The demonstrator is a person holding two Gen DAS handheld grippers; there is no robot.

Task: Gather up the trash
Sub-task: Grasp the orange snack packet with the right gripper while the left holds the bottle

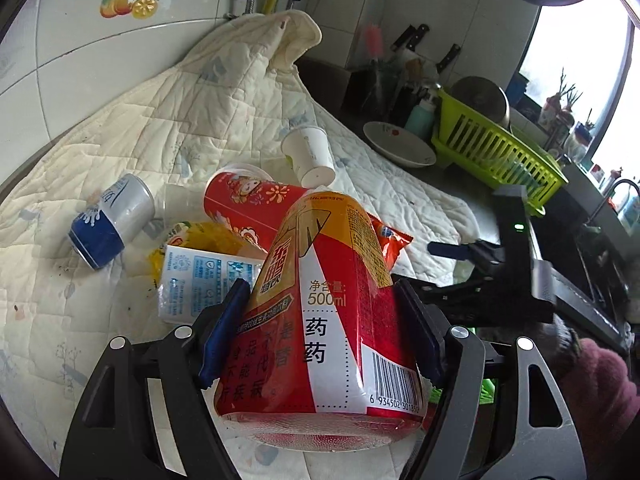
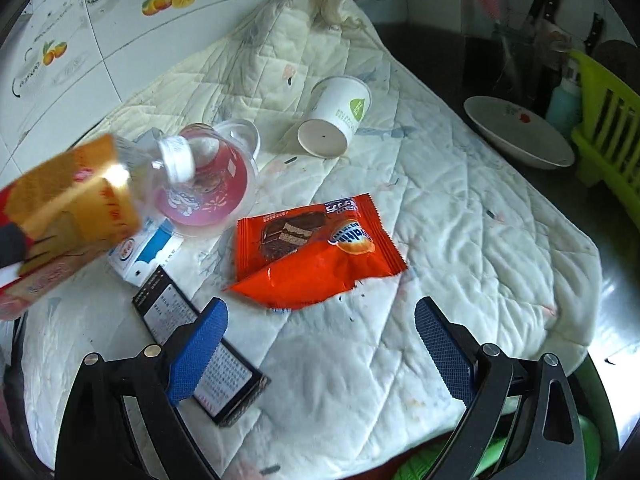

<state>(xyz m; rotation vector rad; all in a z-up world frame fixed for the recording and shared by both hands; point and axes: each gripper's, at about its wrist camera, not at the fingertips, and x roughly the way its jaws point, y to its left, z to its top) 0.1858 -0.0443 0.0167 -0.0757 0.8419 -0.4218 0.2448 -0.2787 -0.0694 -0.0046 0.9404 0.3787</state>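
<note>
Right now my left tool (image 1: 320,332) clamps the bottle (image 1: 320,300) between both pads, above the quilt (image 1: 120,128). My right tool (image 2: 320,344) gapes wide with nothing in it; a dark box (image 2: 224,376) lies under its left finger, an orange wrapper (image 2: 316,248) just ahead, a paper cup (image 2: 336,116) beyond.

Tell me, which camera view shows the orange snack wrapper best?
The right wrist view: the orange snack wrapper lies whole and unobstructed on the quilt. In the left wrist view only its corner shows behind the held bottle.
</note>
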